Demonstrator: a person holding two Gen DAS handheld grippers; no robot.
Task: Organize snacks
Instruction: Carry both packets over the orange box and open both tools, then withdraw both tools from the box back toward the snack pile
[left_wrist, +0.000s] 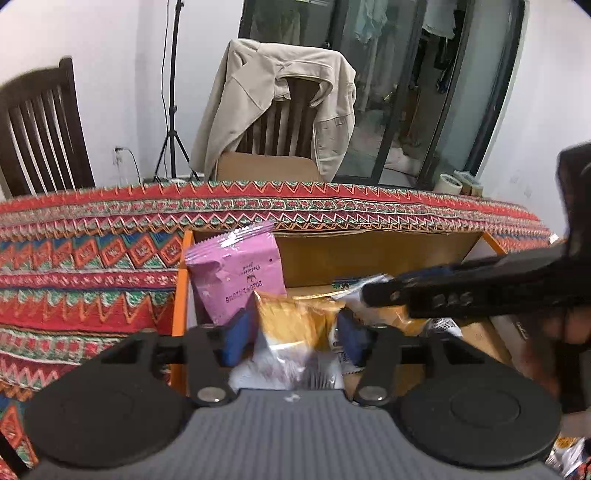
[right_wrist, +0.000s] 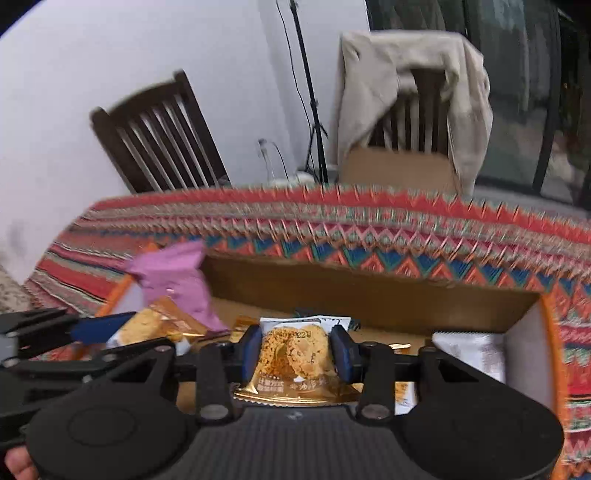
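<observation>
A cardboard box with orange edges (left_wrist: 369, 254) (right_wrist: 369, 295) lies open on the patterned tablecloth. A pink snack packet (left_wrist: 240, 273) (right_wrist: 177, 284) leans in its left corner. My left gripper (left_wrist: 291, 332) is shut on a gold and white snack packet (left_wrist: 291, 325) over the box's left part; that packet also shows in the right wrist view (right_wrist: 147, 325). My right gripper (right_wrist: 295, 354) is shut on a gold cookie packet (right_wrist: 295, 354) over the box's middle. The right gripper's body (left_wrist: 461, 291) crosses the left wrist view from the right.
More packets lie in the box, a white one (right_wrist: 469, 350) at its right end. The tablecloth (left_wrist: 92, 258) covers the table. Two dark chairs (left_wrist: 40, 140) (left_wrist: 291, 125) stand behind it, one draped with a beige jacket. A tape roll (left_wrist: 450, 182) sits at the far right edge.
</observation>
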